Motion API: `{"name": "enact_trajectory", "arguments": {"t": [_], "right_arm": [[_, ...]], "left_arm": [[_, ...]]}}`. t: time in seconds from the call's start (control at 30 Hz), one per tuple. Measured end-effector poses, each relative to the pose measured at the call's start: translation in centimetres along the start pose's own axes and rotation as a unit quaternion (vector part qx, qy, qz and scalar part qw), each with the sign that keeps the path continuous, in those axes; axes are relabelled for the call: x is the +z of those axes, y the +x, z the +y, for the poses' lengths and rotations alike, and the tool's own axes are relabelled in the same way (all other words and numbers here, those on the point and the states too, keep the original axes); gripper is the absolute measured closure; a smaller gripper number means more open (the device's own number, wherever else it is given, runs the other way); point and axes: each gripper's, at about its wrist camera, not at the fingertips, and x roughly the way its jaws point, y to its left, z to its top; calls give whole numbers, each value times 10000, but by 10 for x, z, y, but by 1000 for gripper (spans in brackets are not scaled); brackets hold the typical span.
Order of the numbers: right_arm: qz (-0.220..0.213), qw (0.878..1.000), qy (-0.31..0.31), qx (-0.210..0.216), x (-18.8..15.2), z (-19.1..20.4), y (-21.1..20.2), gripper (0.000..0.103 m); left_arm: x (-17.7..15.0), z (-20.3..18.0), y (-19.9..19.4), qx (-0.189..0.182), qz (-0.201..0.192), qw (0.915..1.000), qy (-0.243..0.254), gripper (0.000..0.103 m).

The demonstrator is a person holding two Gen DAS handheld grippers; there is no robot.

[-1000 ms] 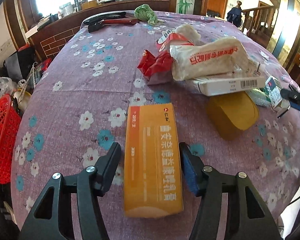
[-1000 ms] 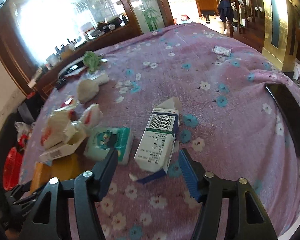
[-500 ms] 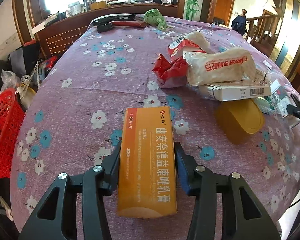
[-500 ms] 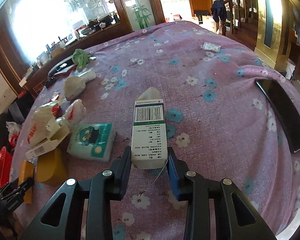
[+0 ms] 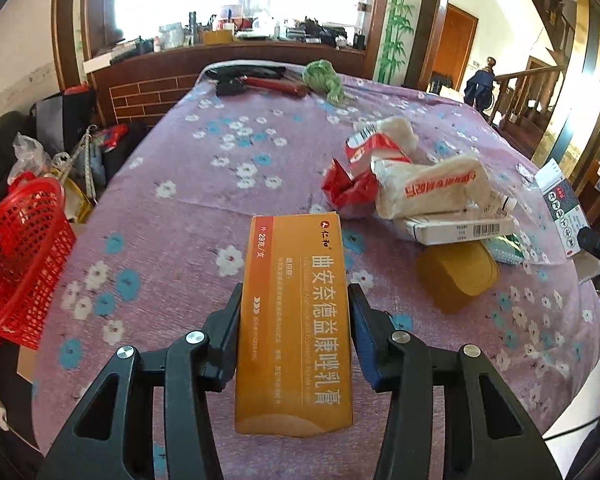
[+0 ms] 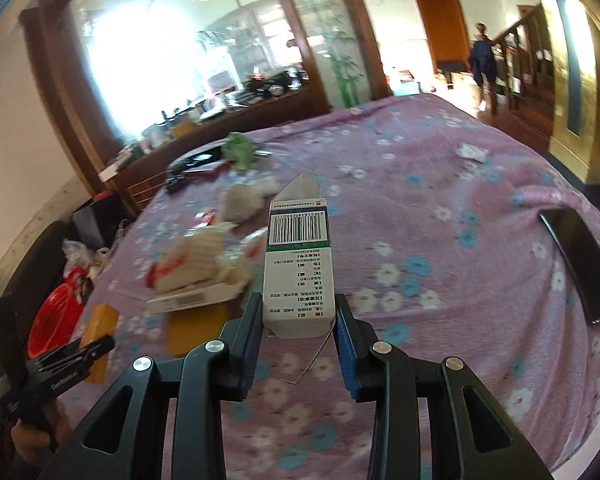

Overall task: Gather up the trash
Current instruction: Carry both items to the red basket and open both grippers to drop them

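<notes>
My left gripper [image 5: 296, 312] is shut on a long orange box [image 5: 296, 320] and holds it above the purple flowered cloth [image 5: 188, 200]. My right gripper [image 6: 296, 316] is shut on a white and green carton [image 6: 298, 268] with a barcode, lifted off the cloth [image 6: 440, 240], its far flap open. That carton [image 5: 560, 208] and the right gripper's tip show at the right edge of the left wrist view. The orange box [image 6: 100, 332] in the left gripper [image 6: 76, 360] shows at the lower left of the right wrist view.
A heap of wrappers [image 5: 412, 180], a flat white box [image 5: 460, 230] and a tan pouch [image 5: 456, 276] lie right of centre. A red basket [image 5: 16, 256] hangs off the table's left side. A black phone [image 6: 580, 264] lies near the right edge. A green rag [image 5: 324, 80] and tools lie at the far end.
Both grippers closed onto their boxes and lifted them off the cloth. The views tipped up, so more of the room beyond the table shows.
</notes>
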Motion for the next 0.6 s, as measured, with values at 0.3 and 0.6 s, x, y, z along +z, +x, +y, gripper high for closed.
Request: {"name": "enact_trajectory", "arguments": {"t": [0.3, 0.6], "right_arm": [[151, 9972, -451, 575, -6, 55, 3, 66], [398, 9873, -968, 1196, -2, 118, 16, 66]], "left_arm": [[5, 22, -19, 110, -227, 9995, -175, 56], [12, 63, -46, 296, -520, 9972, -457, 56]]}}
